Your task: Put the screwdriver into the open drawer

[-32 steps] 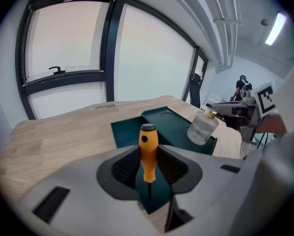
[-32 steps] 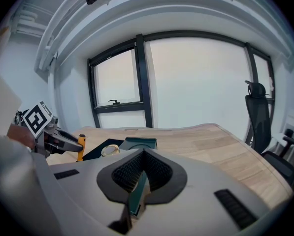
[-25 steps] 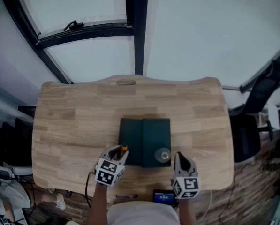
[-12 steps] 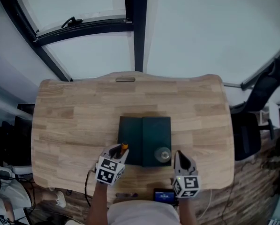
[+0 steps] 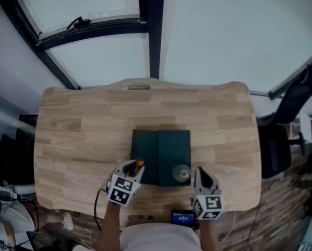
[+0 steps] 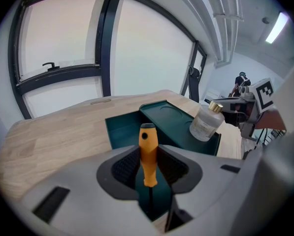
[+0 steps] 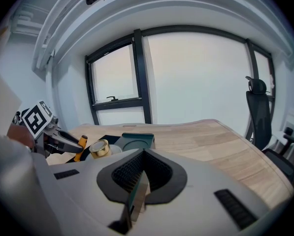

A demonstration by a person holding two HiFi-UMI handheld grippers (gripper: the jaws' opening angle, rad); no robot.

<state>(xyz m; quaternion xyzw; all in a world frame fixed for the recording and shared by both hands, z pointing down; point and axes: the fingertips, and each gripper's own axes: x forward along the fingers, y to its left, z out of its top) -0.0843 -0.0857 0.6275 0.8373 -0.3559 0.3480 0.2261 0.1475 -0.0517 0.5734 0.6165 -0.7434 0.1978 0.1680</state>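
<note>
The left gripper (image 5: 131, 170) is clamped on an orange-handled screwdriver (image 5: 138, 165) at the near left corner of a dark green drawer box (image 5: 174, 146) on a wooden table (image 5: 82, 135). The handle points away from the person and the dark shaft runs back between the jaws. That grip aims the tool at the open drawer (image 5: 144, 156), the darker recess forming the box's left part, so it appears poised to go in handle first. The screwdriver is not yet in the drawer.

The right gripper (image 5: 200, 178) waits at the box's near right corner, its jaws drawn together with nothing identifiable between them. It seems parked there to leave the left side free. A glass bottle with a gold cap (image 5: 181, 172) stands on the box's closed right half, just left of that gripper and clear of the drawer.

The head view gives the layout: box mid-table and a gripper at each near corner. It cannot show the grip. The left gripper view does, with the ribbed pads pressed on both sides of the handle, the drawer's hollow (image 6: 124, 132) just beyond it, and the bottle (image 6: 205, 123) to the right. The right gripper view (image 7: 141, 173) alone shows that tool's closed jaws, and catches the orange handle (image 7: 81, 148) from the side, beside the bottle's cap (image 7: 99, 148).
</note>
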